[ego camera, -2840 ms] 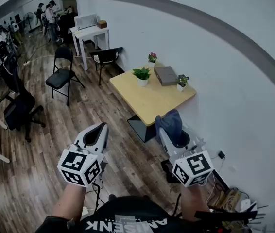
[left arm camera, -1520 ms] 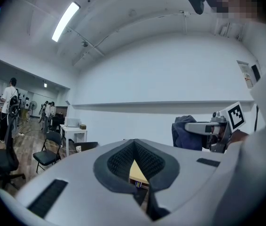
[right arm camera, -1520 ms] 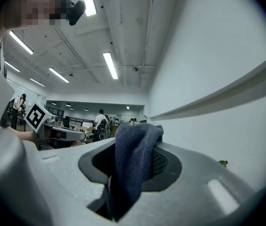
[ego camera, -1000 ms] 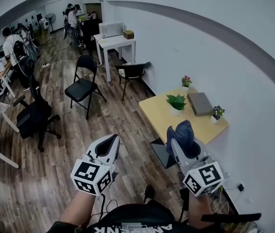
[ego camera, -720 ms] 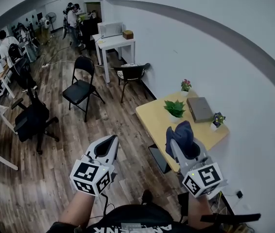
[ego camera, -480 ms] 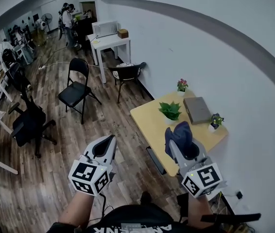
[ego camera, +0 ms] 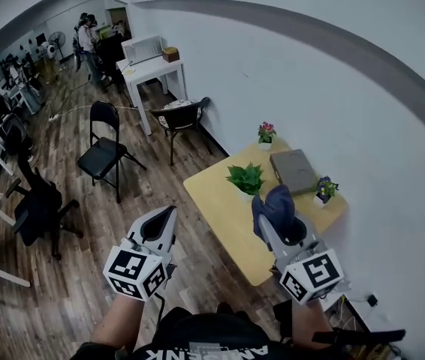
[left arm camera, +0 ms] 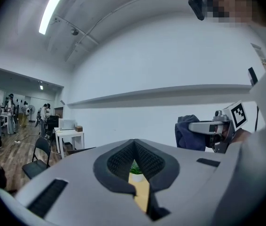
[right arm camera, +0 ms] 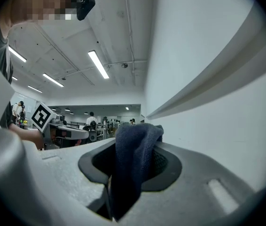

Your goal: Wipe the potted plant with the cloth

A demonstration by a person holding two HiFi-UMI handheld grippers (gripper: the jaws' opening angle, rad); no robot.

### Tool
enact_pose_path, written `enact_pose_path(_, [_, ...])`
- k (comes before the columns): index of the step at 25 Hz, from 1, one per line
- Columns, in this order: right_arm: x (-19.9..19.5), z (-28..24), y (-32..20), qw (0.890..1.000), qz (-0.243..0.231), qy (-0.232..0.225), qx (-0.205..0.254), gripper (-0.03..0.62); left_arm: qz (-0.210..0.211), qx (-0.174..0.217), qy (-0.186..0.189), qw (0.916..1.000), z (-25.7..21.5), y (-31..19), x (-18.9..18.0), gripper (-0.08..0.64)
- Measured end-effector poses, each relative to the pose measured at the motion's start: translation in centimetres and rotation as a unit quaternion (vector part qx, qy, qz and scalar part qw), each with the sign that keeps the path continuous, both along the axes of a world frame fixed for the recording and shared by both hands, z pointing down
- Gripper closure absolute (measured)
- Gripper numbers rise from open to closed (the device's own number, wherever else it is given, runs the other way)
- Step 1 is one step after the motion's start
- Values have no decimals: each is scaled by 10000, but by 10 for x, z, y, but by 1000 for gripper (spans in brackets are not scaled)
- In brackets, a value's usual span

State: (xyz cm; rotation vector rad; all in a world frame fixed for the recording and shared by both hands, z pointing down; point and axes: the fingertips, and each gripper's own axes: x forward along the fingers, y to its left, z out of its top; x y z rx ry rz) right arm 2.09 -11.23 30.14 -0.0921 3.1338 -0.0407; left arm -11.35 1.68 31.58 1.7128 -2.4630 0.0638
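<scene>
While both grippers hang short of the yellow table [ego camera: 214, 216], the step in hand reads as the approach; no wiping yet.

Right gripper [ego camera: 267, 220]: jaws clenched on the dark blue cloth [ego camera: 277, 203], which bunches up out of the tips.
Left gripper [ego camera: 169, 213]: jaws pressed together, nothing between them.

Green potted plant [ego camera: 245, 178] stands upright in a white pot on the table, well apart from both tools. A pink-flowered pot [ego camera: 266, 133] and a small purple-flowered pot [ego camera: 323, 190] stand nearer the wall, with a flat grey box [ego camera: 295, 170] between them. Which pot is meant I cannot tell; the green one is nearest and likeliest.

To do it well:
- Bring the cloth's loose bunch onto the leaves, not the hard jaw tips.
- Stroke lightly from the stem outward.
- The pot looks light and easily tipped. Judgement: the left gripper should open and steady the pot's wall before any wiping pressure goes on.
</scene>
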Motion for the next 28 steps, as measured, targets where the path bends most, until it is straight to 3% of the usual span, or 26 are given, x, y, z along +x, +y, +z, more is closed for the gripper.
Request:
enact_pose_path(8, [-9, 5, -38, 9988, 487, -6, 28, 465, 515, 57, -60, 9986, 6, -51, -23, 558])
enact_pose_path(13, [-21, 7, -65, 9922, 1239, 55, 150, 465, 1159, 32, -50, 9932, 23, -89, -58, 558])
enact_pose_path(20, [-54, 16, -93, 9743, 2242, 193, 31, 466, 2201, -300, -328, 9745, 47, -146, -111, 558])
enact_pose_path(25, [-74, 13, -104, 9628, 2690, 242, 60, 465, 2742, -421, -317, 9602, 61, -176, -132, 558])
enact_pose_path(28, [-80, 20, -105, 9562, 2907, 348, 2, 465, 3037, -607, -534, 9493, 78, -190, -136, 558])
